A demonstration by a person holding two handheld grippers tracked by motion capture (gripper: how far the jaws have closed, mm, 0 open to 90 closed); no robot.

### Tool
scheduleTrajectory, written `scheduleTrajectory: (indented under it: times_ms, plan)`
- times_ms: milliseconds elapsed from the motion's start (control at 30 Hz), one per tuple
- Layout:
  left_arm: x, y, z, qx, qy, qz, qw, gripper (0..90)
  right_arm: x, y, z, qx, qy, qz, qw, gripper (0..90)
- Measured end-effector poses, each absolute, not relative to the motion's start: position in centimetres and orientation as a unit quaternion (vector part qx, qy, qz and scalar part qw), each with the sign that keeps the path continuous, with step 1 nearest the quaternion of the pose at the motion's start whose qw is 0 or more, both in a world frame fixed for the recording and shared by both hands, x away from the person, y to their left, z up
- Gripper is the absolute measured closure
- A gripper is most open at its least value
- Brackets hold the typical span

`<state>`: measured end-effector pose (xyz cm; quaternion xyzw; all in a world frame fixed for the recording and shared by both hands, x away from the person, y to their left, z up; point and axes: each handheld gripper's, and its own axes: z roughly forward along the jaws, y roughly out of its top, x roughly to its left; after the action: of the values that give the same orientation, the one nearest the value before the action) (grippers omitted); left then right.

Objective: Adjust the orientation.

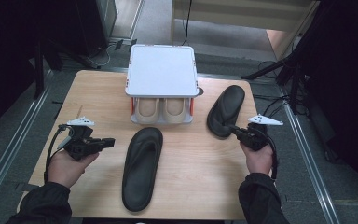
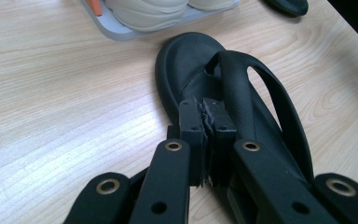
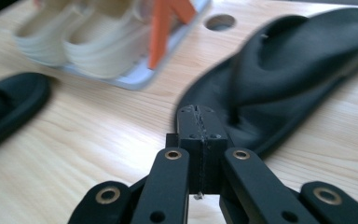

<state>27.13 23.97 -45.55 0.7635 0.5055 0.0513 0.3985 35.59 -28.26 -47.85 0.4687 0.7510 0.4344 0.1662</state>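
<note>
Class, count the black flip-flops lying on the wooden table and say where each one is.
2. One black flip-flop lies in front of the shoe rack, near the left gripper; the other lies right of the rack, at the right gripper.

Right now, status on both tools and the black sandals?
Left tool shut, empty, beside near black rubber sandal. Right tool shut, empty, at heel of far black sandal. Nothing blocking; grey shoe rack behind.

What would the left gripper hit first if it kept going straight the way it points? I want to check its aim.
Probably the near black flip-flop: the shut left gripper points at its strap and footbed, though depth is unclear.
</note>
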Motion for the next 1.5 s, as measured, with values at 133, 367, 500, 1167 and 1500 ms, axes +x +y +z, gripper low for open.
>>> scheduleTrajectory:
  times_ms: [133, 367, 500, 1167, 1500]
  plan:
    - [26.9, 23.9, -45.7, 0.764, 0.505, 0.057, 0.398, 85.8, 37.0, -29.0, -49.0, 0.485, 0.752, 0.416, 0.165, 90.0]
    - [26.6, 24.2, -45.8, 0.763, 0.507, 0.059, 0.397, 84.5, 39.1, -29.7, -50.6, 0.506, 0.753, 0.388, 0.163, 90.0]
    - [26.3, 24.5, -45.7, 0.759, 0.509, 0.060, 0.402, 84.6, 40.0, -29.9, -51.1, 0.517, 0.746, 0.385, 0.168, 90.0]
    - [26.0, 25.1, -45.7, 0.757, 0.513, 0.066, 0.399, 84.0, 40.9, -28.8, -51.8, 0.504, 0.769, 0.362, 0.155, 90.0]
    - [25.9, 25.2, -45.6, 0.757, 0.513, 0.068, 0.400, 83.9, 40.9, -26.3, -52.1, 0.477, 0.794, 0.347, 0.147, 90.0]
